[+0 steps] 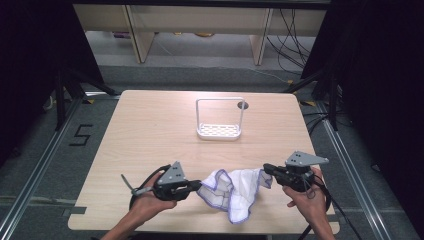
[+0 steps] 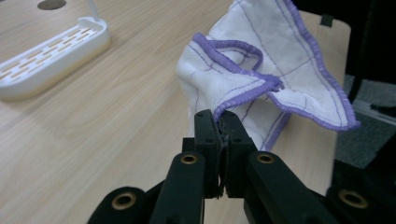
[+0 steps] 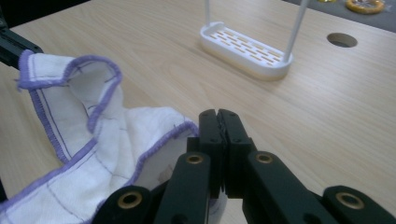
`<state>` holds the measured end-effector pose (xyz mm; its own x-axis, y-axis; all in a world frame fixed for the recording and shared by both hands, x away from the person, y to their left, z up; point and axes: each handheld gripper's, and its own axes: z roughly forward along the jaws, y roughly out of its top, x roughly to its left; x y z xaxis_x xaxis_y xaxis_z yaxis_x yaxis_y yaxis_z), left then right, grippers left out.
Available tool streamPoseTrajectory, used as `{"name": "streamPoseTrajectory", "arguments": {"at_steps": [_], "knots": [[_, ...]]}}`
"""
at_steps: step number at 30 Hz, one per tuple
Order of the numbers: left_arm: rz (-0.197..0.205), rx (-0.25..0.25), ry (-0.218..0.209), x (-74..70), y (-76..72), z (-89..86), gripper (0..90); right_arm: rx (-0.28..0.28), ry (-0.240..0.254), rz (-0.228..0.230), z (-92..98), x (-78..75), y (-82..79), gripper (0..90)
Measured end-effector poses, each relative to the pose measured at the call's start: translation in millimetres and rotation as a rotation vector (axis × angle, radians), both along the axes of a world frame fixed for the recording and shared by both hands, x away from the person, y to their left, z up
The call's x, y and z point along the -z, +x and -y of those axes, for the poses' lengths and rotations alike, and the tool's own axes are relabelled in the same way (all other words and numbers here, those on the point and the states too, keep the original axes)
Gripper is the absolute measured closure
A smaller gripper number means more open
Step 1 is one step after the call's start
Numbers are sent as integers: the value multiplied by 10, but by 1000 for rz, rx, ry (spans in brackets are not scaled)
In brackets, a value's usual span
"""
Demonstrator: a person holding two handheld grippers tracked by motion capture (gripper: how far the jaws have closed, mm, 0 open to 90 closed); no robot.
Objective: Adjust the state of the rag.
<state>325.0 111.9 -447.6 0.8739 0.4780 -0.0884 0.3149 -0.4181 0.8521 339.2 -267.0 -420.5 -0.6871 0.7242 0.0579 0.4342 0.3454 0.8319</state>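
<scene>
White cloth point(image 1: 232, 192) with purple edging sags at the table's point(image 1: 150, 130) six o'clock, pinched at opposite edges by the left gripper point(image 1: 196, 186) and right gripper point(image 1: 266, 169); a rack point(image 1: 220, 120) stands toward twelve.

I count one table point(image 1: 150, 130). It is made of light wood. It has one round hole point(image 1: 242, 105) in its top.

I have two grippers. My left gripper point(image 1: 196, 186) is one. My right gripper point(image 1: 266, 169) is the other. Each gripper has two black jaws, so that makes four jaws in all. I have two hands, my left hand point(image 1: 150, 200) and my right hand point(image 1: 307, 197).

There is one cloth point(image 1: 232, 192). It is white with a purple edge.

There is one white rack point(image 1: 220, 120). It has one flat base with slots in it and one tall hoop over it.
</scene>
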Motion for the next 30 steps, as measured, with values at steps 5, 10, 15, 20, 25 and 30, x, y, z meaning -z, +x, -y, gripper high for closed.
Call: {"name": "streamPoseTrajectory", "arguments": {"at_steps": [5,10,15,20,25,30], "knots": [[-16,-96,-34,61,81,-325,869,-35,5,-29,-85,-2,150,894],[-74,-208,-27,375,397,-548,869,-21,-62,-82,-172,208,475,894],[-109,-242,-26,605,543,-634,861,10,-142,-161,-187,517,779,893],[-88,-233,13,606,523,-657,776,47,-159,-175,-159,659,863,753],[-84,-211,46,570,453,-730,590,99,-155,-141,-91,404,644,547],[-72,-184,87,533,274,-780,506,21,-112,-121,-183,272,225,521]]}}
